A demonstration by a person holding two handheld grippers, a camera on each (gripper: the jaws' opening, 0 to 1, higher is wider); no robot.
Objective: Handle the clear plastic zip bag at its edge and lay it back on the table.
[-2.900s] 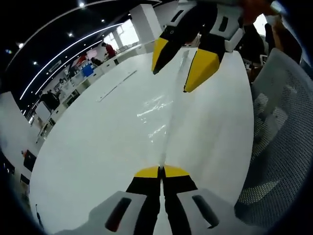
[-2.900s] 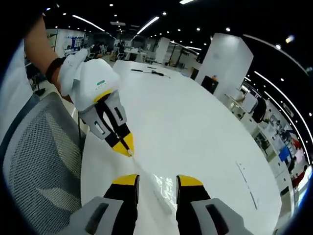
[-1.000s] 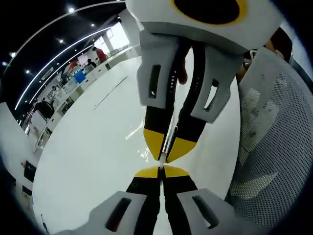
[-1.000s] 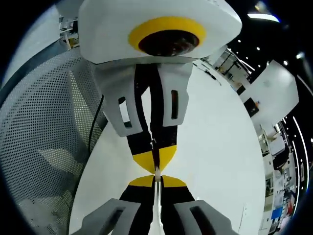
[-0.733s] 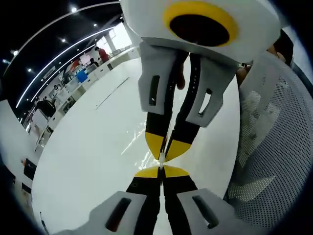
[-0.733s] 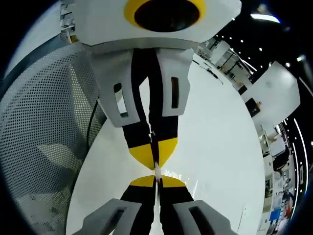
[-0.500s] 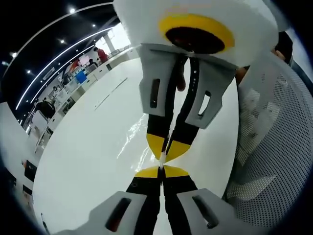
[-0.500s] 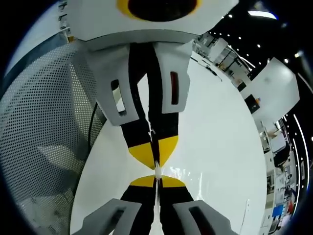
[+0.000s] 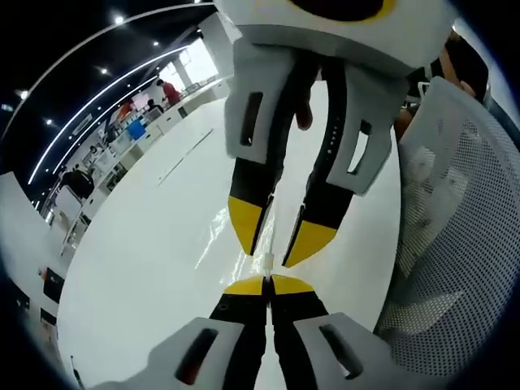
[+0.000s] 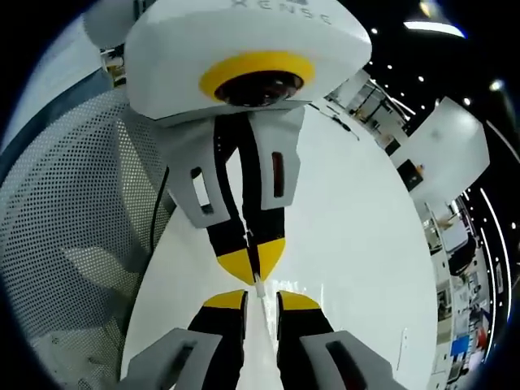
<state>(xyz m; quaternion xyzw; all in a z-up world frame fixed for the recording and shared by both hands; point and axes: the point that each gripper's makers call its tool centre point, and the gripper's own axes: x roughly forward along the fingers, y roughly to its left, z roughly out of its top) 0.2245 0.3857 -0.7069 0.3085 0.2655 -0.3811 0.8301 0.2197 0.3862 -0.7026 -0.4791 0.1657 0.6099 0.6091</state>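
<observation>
Left gripper [image 9: 266, 284] fingers clamped on clear zip bag [image 9: 266, 262] edge, right gripper [image 10: 260, 299] fingers apart, white table [image 9: 154, 244]

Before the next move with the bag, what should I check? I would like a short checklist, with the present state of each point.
1. Left claw shut on the edge of the bag: ok.
2. Right claw open, not pinching the bag: ok.
3. Table bare around the bag: ok.
4. Bag lying flat on the table: cannot tell.
5. Bag's zip closed: cannot tell.
</observation>
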